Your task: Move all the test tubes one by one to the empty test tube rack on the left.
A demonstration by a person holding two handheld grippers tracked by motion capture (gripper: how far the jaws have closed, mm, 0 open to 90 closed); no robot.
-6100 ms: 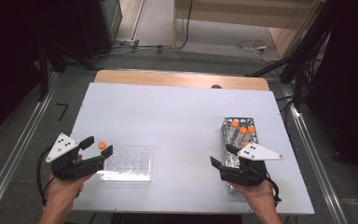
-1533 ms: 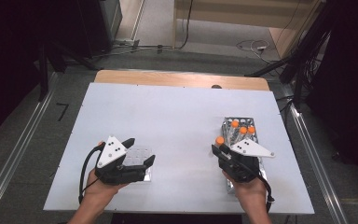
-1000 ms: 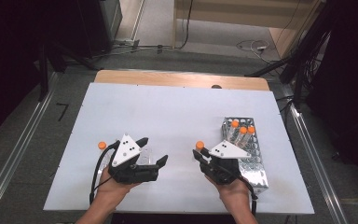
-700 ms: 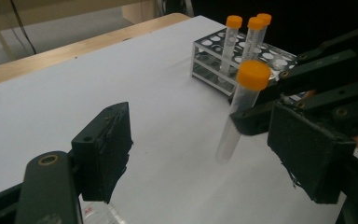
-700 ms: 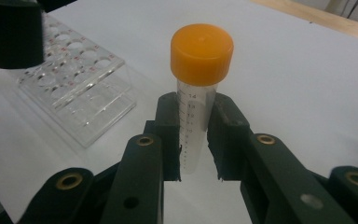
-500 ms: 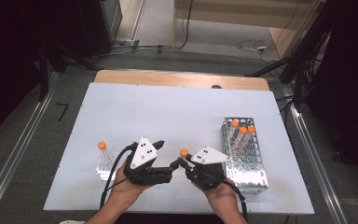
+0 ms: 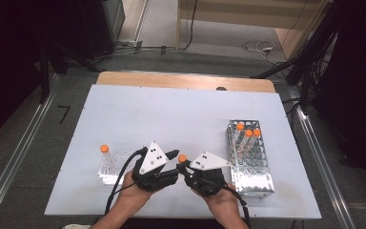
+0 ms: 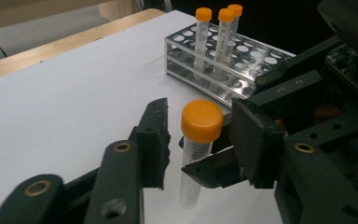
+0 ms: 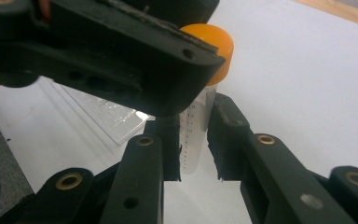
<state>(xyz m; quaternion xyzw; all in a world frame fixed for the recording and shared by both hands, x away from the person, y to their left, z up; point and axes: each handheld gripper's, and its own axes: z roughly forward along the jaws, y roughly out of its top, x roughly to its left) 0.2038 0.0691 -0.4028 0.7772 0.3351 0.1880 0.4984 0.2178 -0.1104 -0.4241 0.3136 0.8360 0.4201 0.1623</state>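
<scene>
the two hand-held grippers meet near the front edge of the white worktop (image 7: 171,114), about midway along it. the right gripper (image 9: 193,140) is clamped on the clear body of a clear plastic tube with an orange screw cap (image 8: 196,140), held upright just above the worktop, the jaws narrow around the graduated part below the cap. the left gripper (image 8: 198,140) sits at cap height, one jaw on each side of the orange cap; its jaws have just been closing with the tube between them. in the left gripper view a gap shows between the cap and the jaw at the left of that picture; on the other side i cannot tell whether jaw and cap touch. the perforated metal tube rack (image 7: 250,157) stands near the right edge, with three more orange-capped tubes (image 7: 248,136) upright at its far end. the clear plastic rack (image 7: 114,164) lies toward the front left corner and carries one orange-capped tube (image 7: 105,155) upright at its left side. both hands come in from the front edge.
</scene>
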